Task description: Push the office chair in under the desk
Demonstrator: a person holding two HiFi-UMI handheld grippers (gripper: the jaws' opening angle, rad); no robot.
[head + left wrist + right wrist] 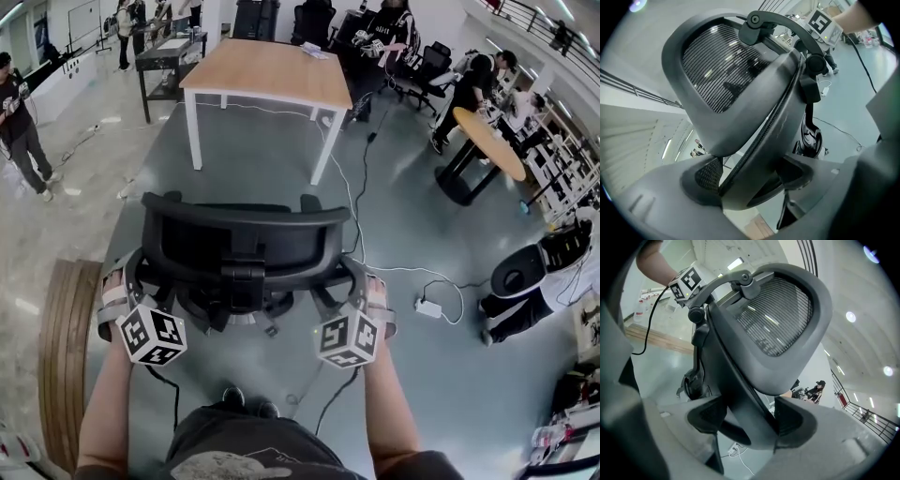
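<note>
In the head view, a black mesh-back office chair [244, 239] stands right in front of me with its back toward me. A desk [267, 70] with a wooden top and white legs stands farther off across the grey floor, apart from the chair. My left gripper [131, 274] clamps the left edge of the backrest and my right gripper [361, 283] clamps the right edge. In the left gripper view, the backrest frame [759, 140] runs between the pads. The right gripper view shows the same grip on the frame [740, 399].
A white cable [354, 202] and a power adapter [428, 307] lie on the floor between chair and desk, to the right. A round wooden table [492, 141] with people stands far right. A black cart [169, 56] stands left of the desk, and curved wooden boards [66, 347] lie at my left.
</note>
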